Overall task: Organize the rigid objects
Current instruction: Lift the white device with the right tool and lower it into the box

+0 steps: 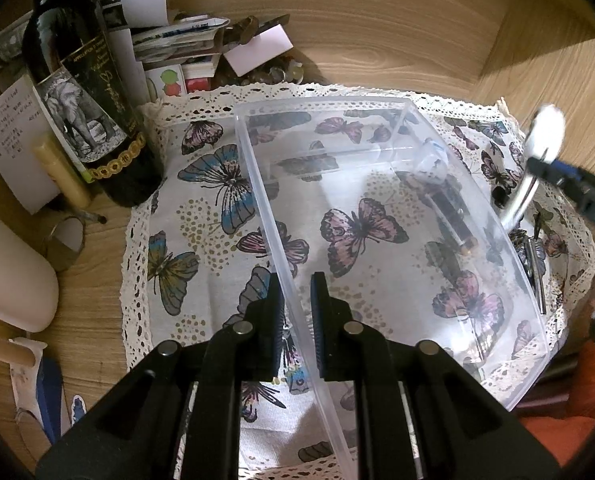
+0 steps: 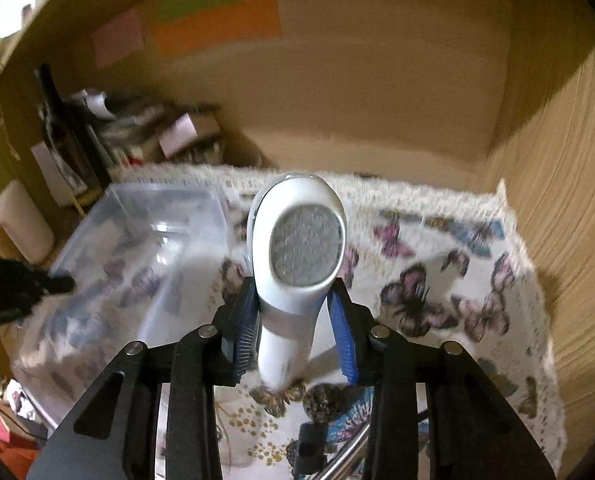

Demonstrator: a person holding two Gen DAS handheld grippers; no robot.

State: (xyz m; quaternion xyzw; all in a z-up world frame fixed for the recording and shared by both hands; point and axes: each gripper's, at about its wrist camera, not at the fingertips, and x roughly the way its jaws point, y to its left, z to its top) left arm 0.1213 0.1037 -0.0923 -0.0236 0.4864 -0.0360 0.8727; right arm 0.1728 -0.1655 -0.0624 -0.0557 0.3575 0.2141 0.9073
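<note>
A clear plastic box (image 1: 397,152) stands on the butterfly cloth (image 1: 201,216). Inside it lie a dark pen-like stick (image 1: 449,216) and a small white item (image 1: 431,160). My left gripper (image 1: 297,308) is closed on the box's near left wall, one finger on each side. My right gripper (image 2: 293,320) is shut on a white foot file with a grey grater face (image 2: 301,248), held upright above the cloth, right of the box (image 2: 137,240). It also shows at the right in the left wrist view (image 1: 545,136).
A dark wine bottle (image 1: 81,92), a candle (image 1: 61,172), papers and small clutter (image 1: 177,40) crowd the back left. A white cylinder (image 1: 9,272) lies at left. Wooden walls (image 2: 557,220) enclose the back and right. A metal tool (image 1: 535,272) lies right of the box.
</note>
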